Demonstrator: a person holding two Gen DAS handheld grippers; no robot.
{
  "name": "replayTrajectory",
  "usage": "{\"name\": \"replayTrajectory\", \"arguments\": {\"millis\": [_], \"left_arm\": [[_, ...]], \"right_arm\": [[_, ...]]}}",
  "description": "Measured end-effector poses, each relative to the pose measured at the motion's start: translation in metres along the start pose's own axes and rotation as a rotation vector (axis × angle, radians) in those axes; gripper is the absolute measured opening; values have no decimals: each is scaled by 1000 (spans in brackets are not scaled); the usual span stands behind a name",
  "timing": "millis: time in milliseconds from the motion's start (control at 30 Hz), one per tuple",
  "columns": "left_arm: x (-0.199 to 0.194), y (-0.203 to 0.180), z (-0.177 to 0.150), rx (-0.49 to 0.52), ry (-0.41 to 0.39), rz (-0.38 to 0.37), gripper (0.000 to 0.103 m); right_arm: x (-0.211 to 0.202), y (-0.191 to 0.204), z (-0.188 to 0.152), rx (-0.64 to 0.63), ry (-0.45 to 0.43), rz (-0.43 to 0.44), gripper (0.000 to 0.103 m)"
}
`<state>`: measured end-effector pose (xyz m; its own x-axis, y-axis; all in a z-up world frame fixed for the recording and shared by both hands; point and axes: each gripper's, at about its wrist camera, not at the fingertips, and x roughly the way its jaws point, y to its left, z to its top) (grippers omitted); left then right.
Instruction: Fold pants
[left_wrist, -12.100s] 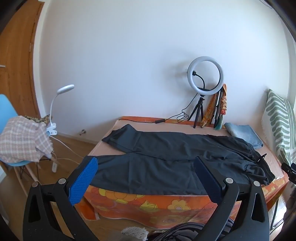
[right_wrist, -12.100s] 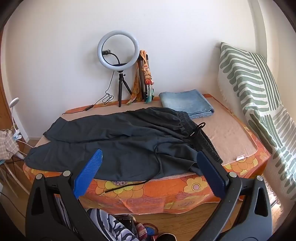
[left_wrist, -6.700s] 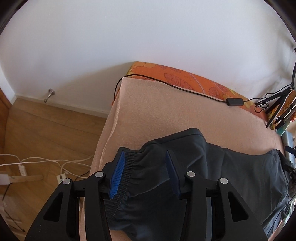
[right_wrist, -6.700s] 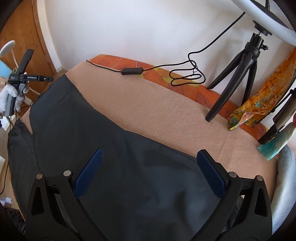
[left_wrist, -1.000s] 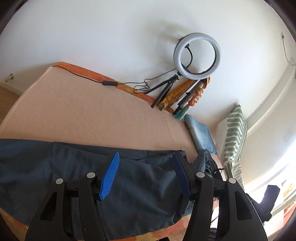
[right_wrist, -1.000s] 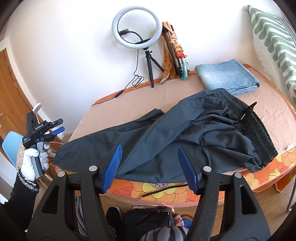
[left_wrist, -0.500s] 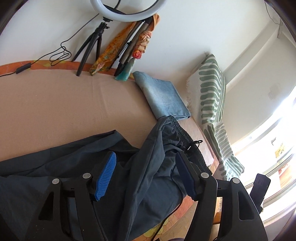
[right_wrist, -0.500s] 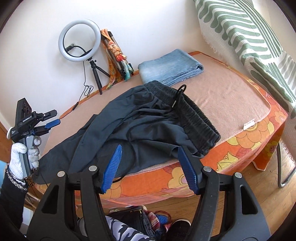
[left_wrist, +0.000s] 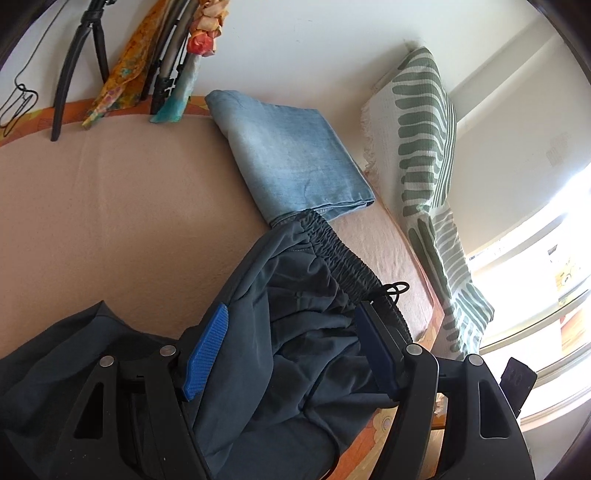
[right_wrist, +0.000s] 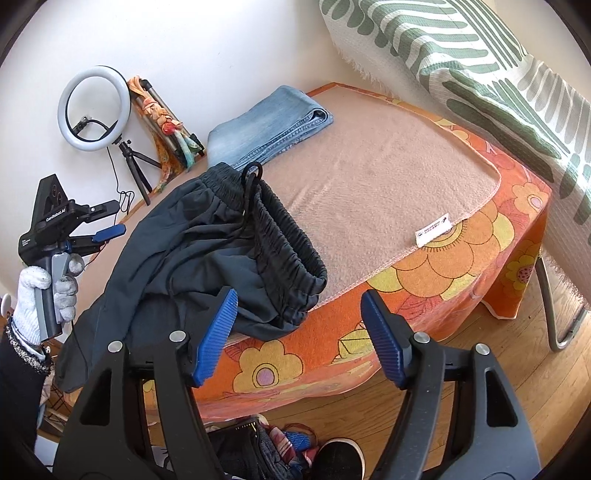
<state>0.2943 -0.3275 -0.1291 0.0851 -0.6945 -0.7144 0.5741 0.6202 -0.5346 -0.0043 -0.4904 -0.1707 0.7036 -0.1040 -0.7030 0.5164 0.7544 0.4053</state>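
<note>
- Your left gripper (left_wrist: 291, 332) tilts down over the pants (left_wrist: 295, 332), jaws wide and free of the cloth.
- Your right gripper (right_wrist: 299, 317) points down at the table (right_wrist: 388, 177) edge, jaws opening, gripping nothing.
- Pants lie bunched on the table, waistband (right_wrist: 280, 221) near the jeans (right_wrist: 266, 125).
- Only the right view shows your gloved left hand (right_wrist: 44, 291).

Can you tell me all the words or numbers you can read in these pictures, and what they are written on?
"GenRobot.AI": white letters on the side of the black left tool, seen from the right wrist camera.
White tag sewn to the edge of the pink blanket: it has small print, but too small and blurred to read.
Other small white print lower on the left tool's body: too small to read.
Nothing readable on the dark pants or folded jeans.
</note>
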Motion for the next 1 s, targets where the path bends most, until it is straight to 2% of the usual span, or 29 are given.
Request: {"name": "replayTrajectory", "arguments": {"millis": [67, 300, 433, 500, 633, 767, 800, 833, 900, 933, 1000], "left_arm": [[15, -1, 6, -9, 23, 8, 70], [51, -12, 23, 76, 95, 94, 70], [59, -9, 36, 154, 81, 215, 70], [64, -2, 42, 130, 94, 199, 70], [88, 11, 41, 55, 198, 150, 70], [93, 15, 35, 12, 154, 89, 67], [93, 15, 34, 8, 135, 84, 62], [92, 15, 34, 5, 119, 78, 51], [89, 15, 33, 1, 103, 38, 17], [87, 13, 32, 8, 90, 24, 10], [84, 6, 32, 43, 70, 13, 8]], "right_arm": [[6, -6, 3, 4, 6, 11, 72], [34, -21, 10, 27, 50, 49, 72], [46, -21, 10, 28, 75, 75, 72], [50, -19, 9, 17, 83, 79, 72], [58, -17, 11, 4, 90, 81, 72], [63, -18, 14, 13, 90, 88, 72], [64, -18, 14, 13, 91, 90, 70], [65, -17, 14, 12, 94, 90, 67], [67, -17, 14, 11, 106, 95, 65], [69, -17, 14, 10, 110, 93, 64], [72, -16, 14, 6, 121, 96, 56]]}}
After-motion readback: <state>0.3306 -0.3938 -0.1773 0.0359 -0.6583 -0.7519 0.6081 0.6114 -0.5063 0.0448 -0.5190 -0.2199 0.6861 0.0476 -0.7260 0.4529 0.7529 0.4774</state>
